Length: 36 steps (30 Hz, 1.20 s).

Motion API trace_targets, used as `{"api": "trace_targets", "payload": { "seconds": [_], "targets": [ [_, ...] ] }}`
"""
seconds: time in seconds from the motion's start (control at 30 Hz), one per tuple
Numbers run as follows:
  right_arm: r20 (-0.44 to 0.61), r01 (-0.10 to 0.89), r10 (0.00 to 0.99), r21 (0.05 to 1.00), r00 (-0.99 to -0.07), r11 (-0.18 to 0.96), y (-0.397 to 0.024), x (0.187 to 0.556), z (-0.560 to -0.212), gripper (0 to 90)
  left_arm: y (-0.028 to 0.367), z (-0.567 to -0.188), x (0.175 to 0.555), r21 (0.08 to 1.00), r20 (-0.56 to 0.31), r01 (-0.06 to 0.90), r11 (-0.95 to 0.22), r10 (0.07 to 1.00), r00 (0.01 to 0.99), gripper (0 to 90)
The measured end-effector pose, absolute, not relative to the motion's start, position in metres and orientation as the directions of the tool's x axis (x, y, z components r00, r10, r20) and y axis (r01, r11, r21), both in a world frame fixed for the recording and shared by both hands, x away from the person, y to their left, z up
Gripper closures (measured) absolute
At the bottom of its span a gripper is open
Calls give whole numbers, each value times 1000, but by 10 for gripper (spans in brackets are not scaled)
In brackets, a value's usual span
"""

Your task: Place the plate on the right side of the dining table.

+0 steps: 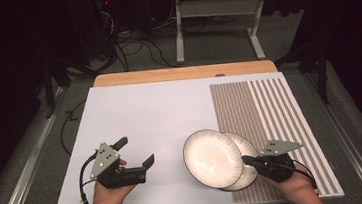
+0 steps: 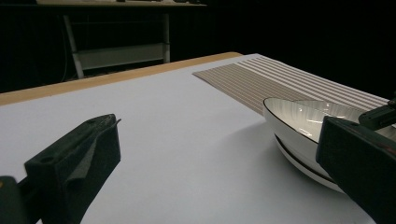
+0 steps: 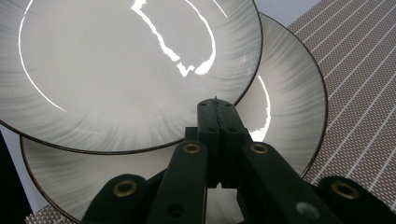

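Two white plates with dark rims overlap at the front right of the table. The upper plate [image 1: 210, 157] [image 3: 121, 70] [image 2: 292, 116] lies tilted on the lower plate [image 1: 248, 173] [image 3: 289, 93]. My right gripper [image 1: 245, 160] [image 3: 216, 103] is shut, jaw against jaw, with nothing seen between them. Its tip sits at the upper plate's near rim, over the lower plate; whether it touches I cannot tell. My left gripper [image 1: 134, 152] [image 2: 219, 140] is open and empty above the white board, to the left of the plates and apart from them.
The white board [image 1: 145, 115] covers the table, with a striped mat [image 1: 265, 109] [image 2: 280, 79] [image 3: 364, 70] on its right side and a wooden edge [image 1: 181, 73] at the back. Beyond stand a metal frame [image 1: 211, 23] and cables on the floor.
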State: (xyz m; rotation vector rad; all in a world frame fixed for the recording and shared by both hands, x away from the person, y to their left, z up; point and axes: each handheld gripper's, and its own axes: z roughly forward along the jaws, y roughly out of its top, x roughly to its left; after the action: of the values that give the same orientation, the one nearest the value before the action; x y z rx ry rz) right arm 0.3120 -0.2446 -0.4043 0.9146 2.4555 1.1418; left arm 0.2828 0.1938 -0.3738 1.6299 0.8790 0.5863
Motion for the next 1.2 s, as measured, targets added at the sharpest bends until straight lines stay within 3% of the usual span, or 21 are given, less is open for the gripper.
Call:
{"api": "trace_targets", "payload": {
  "seconds": [0.6,1.2],
  "targets": [
    [12,429,649,760,-761,489,-245,312,-405,900,153,-368,279,940,-126,318,-122,741,659,7],
    [15,439,652,751,-758,493,-245,314,-407,900,105,-361,298,862,-202,462,-208,695,690,7]
  ]
}}
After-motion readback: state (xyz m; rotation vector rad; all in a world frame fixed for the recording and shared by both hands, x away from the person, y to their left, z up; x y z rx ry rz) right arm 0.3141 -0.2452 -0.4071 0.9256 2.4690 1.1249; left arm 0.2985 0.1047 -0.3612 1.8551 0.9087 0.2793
